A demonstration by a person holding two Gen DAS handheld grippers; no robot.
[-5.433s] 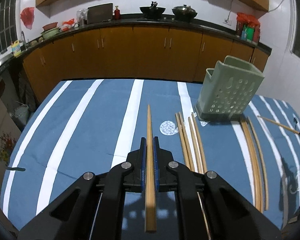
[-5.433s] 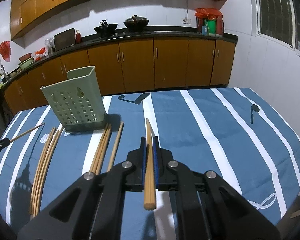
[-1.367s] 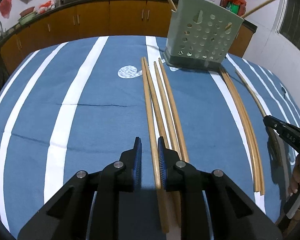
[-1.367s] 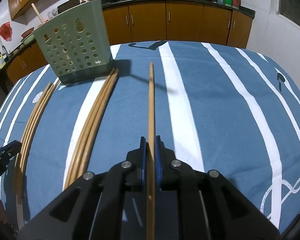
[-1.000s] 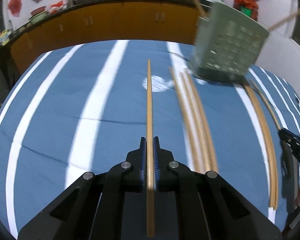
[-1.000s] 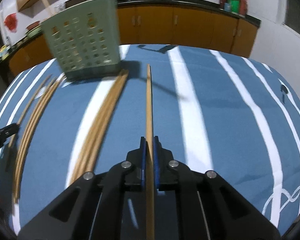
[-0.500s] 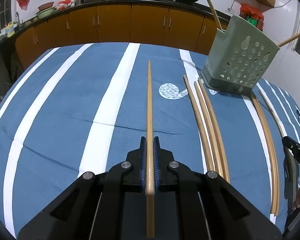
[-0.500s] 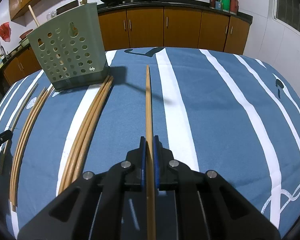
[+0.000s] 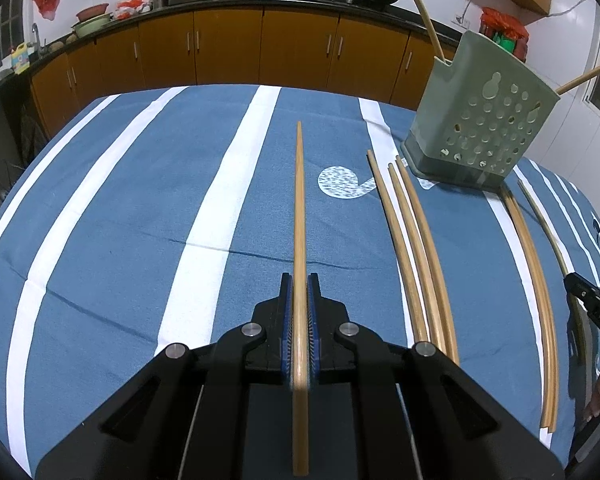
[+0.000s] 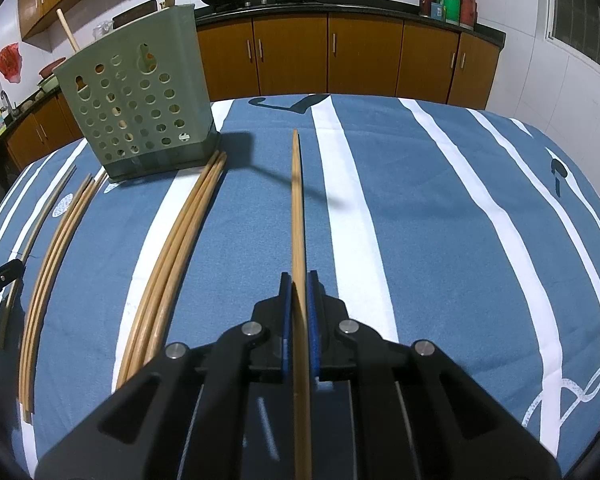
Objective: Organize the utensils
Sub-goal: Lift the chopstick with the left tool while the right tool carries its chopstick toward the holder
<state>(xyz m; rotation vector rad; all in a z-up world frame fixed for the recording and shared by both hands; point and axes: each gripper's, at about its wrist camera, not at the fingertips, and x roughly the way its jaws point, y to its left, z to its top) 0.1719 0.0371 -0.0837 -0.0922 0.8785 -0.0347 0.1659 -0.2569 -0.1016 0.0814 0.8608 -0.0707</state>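
My left gripper (image 9: 299,280) is shut on a long wooden chopstick (image 9: 299,208) that points forward above the blue striped tablecloth (image 9: 140,208). My right gripper (image 10: 299,278) is shut on another wooden chopstick (image 10: 297,208), also raised above the cloth. A green perforated utensil holder (image 9: 484,128) stands at the far right of the left wrist view and at the far left of the right wrist view (image 10: 140,108), with two chopsticks sticking out of it. Loose chopsticks (image 9: 416,252) lie on the cloth beside the holder.
More loose chopsticks (image 9: 536,288) lie right of the holder, seen also in the right wrist view (image 10: 172,264). The right gripper's tip (image 9: 592,308) shows at the left view's right edge. Brown kitchen cabinets (image 9: 260,48) and a counter with woks stand behind the table.
Over the last second both grippers rose slightly with their chopsticks held. Before that, the left gripper closed on a chopstick lying on the cloth and lifted it.
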